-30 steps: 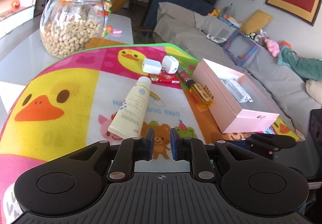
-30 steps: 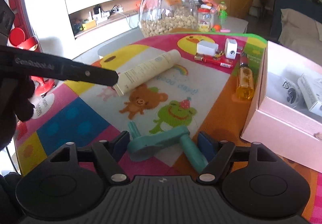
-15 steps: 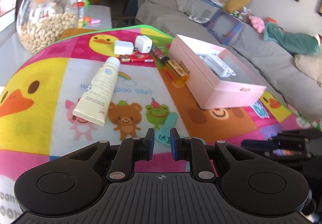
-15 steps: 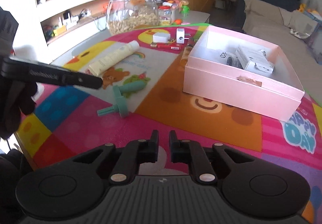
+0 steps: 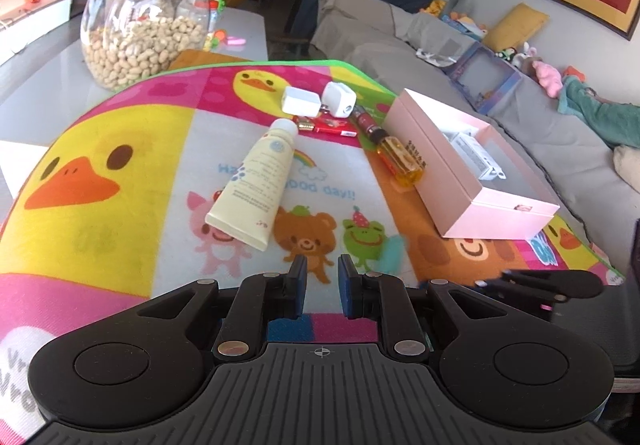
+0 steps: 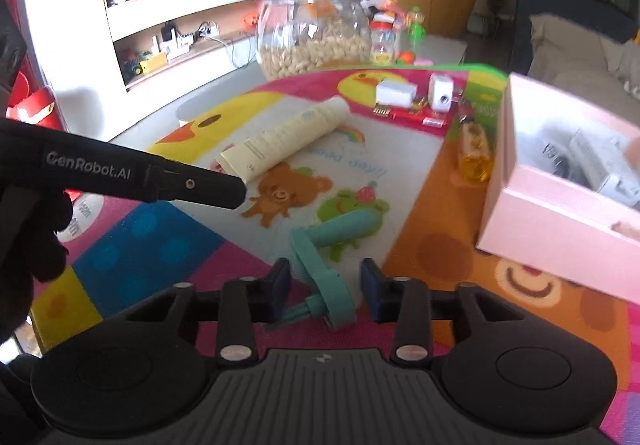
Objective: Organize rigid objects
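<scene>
Teal plastic tool (image 6: pixel 344 231) is seen lying flat on the cartoon mat (image 6: pixel 160 245), close to the mat's near edge, approx. mid-width, partly over the green frog print. Its look: thick round handle, flat disc-like flange at one end, thin prongs sticking out beyond the disc toward the camera. All one matte teal colour.

R gripper (image 6: pixel 325 277) is held low over that near edge w/ its fingers spread; the tool's disc sits between them. A gap is visible at the right-hand pad, so no clamping is shown.

L gripper (image 5: pixel 322 273) is kept nearly closed, only a narrow slit between the blue pads, nothing in it. It is carried by a black-gloved hand (image 6: pixel 28 229) at the mat's left side.

Pink box (image 6: pixel 540 213) stands open along the mat's right edge, w/ white packets inside. An amber bottle (image 6: pixel 474 149) lies just beside its left wall; whether they touch cannot be told. A cream tube (image 6: pixel 288 137) lies diagonally at mid-mat. Near the far edge: two white chargers (image 6: pixel 394 93) and a flat red item (image 6: pixel 404 113) in front of them. Beyond the mat's far edge a glass jar (image 6: pixel 312 41) of nuts stands on the table.
</scene>
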Tool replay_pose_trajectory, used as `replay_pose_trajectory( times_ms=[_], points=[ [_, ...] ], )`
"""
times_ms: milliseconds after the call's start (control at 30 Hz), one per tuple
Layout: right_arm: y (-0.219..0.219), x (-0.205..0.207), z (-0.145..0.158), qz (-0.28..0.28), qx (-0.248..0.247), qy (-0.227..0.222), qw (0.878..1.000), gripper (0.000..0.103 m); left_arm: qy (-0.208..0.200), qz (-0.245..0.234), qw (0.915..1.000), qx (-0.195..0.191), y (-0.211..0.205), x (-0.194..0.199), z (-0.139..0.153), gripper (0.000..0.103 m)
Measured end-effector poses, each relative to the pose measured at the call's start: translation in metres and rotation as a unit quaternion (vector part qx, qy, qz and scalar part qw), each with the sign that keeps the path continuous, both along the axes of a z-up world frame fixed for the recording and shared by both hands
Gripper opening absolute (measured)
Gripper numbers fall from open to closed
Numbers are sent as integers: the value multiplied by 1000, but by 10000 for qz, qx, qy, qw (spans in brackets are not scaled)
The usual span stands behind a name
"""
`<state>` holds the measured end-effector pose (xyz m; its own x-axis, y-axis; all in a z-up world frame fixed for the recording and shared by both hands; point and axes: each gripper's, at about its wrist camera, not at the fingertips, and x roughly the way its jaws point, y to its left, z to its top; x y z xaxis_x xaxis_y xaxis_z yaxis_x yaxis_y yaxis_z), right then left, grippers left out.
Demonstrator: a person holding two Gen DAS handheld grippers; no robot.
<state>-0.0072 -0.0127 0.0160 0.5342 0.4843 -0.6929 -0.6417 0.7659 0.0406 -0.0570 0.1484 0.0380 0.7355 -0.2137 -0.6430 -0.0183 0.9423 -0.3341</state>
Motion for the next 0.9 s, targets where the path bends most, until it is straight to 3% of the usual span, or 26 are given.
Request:
replay_pose_trajectory(
  times_ms=[67, 200, 233, 433, 533, 567, 600, 633, 700, 800, 900],
  points=[
    [-17, -9, 11, -101, 40, -5, 9999, 11, 21, -27, 10000, 9, -1, 1, -1, 18],
    [-58, -28, 46, -367, 111, -315, 9988, 8, 17, -309, 9995, 46, -13, 2, -2, 18],
    [-68, -30, 59, -486, 161, -438, 9977, 0, 12, -419, 9991, 97, -18, 2, -2, 18],
    [-114, -14, 132, -1110, 748, -1086, 9850, 0, -463, -1177, 9910, 431, -50, -11, 2, 18],
    [-119, 3, 147, -1224, 729, -1180, 9827, 2, -496, -1264, 9887, 642, -62, -14, 2, 18],
    [-119, 6, 146, -1254, 680, -1132, 9833, 3, -469, -1320, 9875, 719, -65, -15, 1, 18],
    [-119, 8, 140, -1262, 608, -1008, 9850, 12, -460, -1386, 9858, 830, -69, -17, 1, 18],
    [-120, 7, 132, -1226, 553, -865, 9871, 27, -484, -1432, 9837, 973, -74, -19, 0, 18],
    [-120, -3, 109, -1157, 434, -691, 9899, 46, -530, -1475, 9794, 1271, -84, -23, -1, 18],
    [-121, -25, 71, -1011, 201, -346, 9941, 51, -728, -1567, 9741, 1461, -93, -25, 1, 18],
    [-126, -45, 38, -871, 269, 216, 9956, 51, -879, -1594, 9749, 1283, -97, -23, 6, 18]
  ],
)
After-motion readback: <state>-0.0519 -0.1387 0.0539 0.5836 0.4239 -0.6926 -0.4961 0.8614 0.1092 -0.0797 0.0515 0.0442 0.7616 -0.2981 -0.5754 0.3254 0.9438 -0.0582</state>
